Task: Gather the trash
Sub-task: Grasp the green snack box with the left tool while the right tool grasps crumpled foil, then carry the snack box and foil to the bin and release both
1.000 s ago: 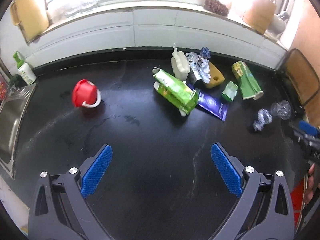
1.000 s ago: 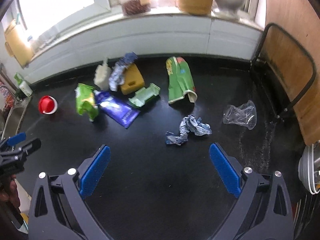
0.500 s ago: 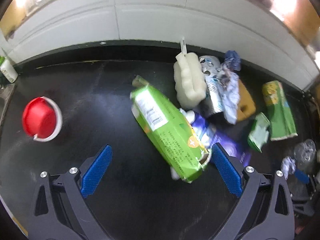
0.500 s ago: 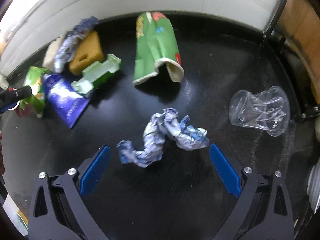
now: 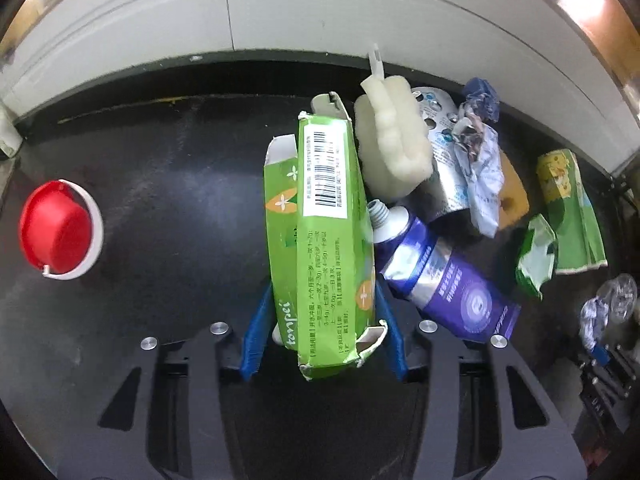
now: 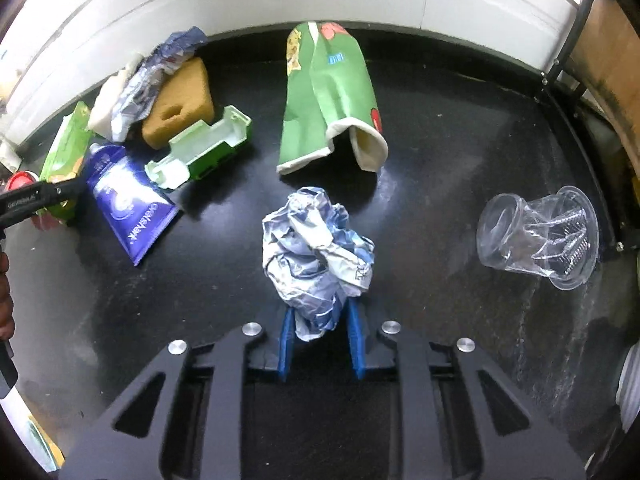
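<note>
In the left wrist view a green carton (image 5: 320, 240) with a barcode label lies lengthwise on the black counter (image 5: 160, 200). My left gripper (image 5: 323, 304) is closing, and its blue pads press the carton's near end from both sides. In the right wrist view a crumpled blue-and-white wrapper (image 6: 316, 248) is bunched between the closing jaws of my right gripper (image 6: 320, 314), whose pads squeeze its lower part. The left gripper's black finger (image 6: 40, 196) shows at the far left beside the green carton (image 6: 64, 152).
Around the carton lie a purple tube (image 5: 440, 276), a white sponge brush (image 5: 394, 136), a foil wrapper (image 5: 476, 152) and a red tub (image 5: 56, 232). A yellow sponge (image 6: 180, 104), small green box (image 6: 204, 148), flattened green cup (image 6: 328, 104) and clear cup (image 6: 540, 236) sit near the white wall.
Both grippers came down from above the counter and their wide jaws narrowed. The left now clamps the green carton, which has turned lengthwise. The right has bunched the wrapper together.
</note>
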`<action>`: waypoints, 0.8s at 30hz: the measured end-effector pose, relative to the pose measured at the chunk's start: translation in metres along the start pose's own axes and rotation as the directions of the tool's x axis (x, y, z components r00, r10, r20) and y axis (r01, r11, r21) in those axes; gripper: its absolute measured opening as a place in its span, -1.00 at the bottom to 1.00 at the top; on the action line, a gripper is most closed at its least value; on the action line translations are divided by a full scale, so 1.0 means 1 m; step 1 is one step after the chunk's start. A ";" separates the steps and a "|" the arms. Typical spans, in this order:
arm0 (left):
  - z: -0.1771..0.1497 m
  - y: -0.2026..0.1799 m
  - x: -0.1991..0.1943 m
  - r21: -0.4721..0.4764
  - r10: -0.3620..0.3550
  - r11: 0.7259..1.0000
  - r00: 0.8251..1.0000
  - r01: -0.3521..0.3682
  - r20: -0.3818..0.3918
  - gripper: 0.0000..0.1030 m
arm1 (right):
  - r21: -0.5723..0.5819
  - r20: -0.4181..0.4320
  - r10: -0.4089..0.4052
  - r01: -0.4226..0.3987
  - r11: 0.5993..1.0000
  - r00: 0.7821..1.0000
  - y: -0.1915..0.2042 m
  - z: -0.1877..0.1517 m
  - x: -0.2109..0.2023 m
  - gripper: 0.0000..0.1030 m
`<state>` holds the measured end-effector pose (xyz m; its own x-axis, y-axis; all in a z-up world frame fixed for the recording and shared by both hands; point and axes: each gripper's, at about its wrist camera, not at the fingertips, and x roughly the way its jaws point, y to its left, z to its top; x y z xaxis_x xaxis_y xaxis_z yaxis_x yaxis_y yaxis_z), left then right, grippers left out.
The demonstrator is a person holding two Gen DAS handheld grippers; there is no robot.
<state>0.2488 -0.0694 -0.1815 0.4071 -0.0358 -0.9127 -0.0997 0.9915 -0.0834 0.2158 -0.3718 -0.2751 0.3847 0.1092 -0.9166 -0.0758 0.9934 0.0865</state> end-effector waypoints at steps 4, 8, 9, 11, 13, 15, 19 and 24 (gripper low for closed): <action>-0.010 0.002 -0.018 0.023 0.001 1.000 0.999 -0.002 0.034 -0.08 | 0.000 0.032 0.021 -0.021 1.000 0.999 0.004 -0.004 -0.019 -0.57; -0.021 0.007 -0.039 0.037 -0.007 0.999 0.998 0.005 0.058 -0.08 | -0.021 0.063 0.032 -0.031 0.999 0.998 0.010 -0.006 -0.038 -0.57; -0.025 0.011 -0.047 0.036 -0.007 0.999 0.998 0.005 0.064 -0.08 | -0.027 0.070 0.035 -0.034 0.999 0.997 0.011 -0.007 -0.043 -0.57; -0.034 0.012 -0.065 0.031 -0.010 0.999 0.998 0.007 0.068 -0.08 | -0.046 0.089 0.048 -0.044 0.998 0.995 0.020 -0.009 -0.054 -0.57; -0.041 0.017 -0.078 0.031 -0.012 0.999 0.997 0.009 0.071 -0.08 | -0.063 0.105 0.068 -0.061 0.996 0.992 0.030 -0.011 -0.068 -0.57; -0.054 0.021 -0.096 0.047 -0.009 0.999 0.997 0.005 0.082 -0.08 | -0.087 0.126 0.086 -0.075 0.993 0.988 0.042 -0.012 -0.082 -0.57; -0.088 0.034 -0.128 0.067 -0.009 0.998 0.995 0.003 0.095 -0.08 | -0.136 0.147 0.133 -0.113 0.984 0.980 0.073 -0.019 -0.110 -0.57; -0.137 0.057 -0.169 0.101 0.019 0.994 0.992 -0.032 0.125 -0.08 | -0.199 0.163 0.192 -0.158 0.967 0.968 0.119 -0.042 -0.143 -0.57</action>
<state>0.0496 -0.0243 -0.0873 0.5153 -0.0010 -0.8570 -0.0206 0.9997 -0.0136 0.1132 -0.2706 -0.1495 0.5080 0.3021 -0.8067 -0.3171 0.9363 0.1510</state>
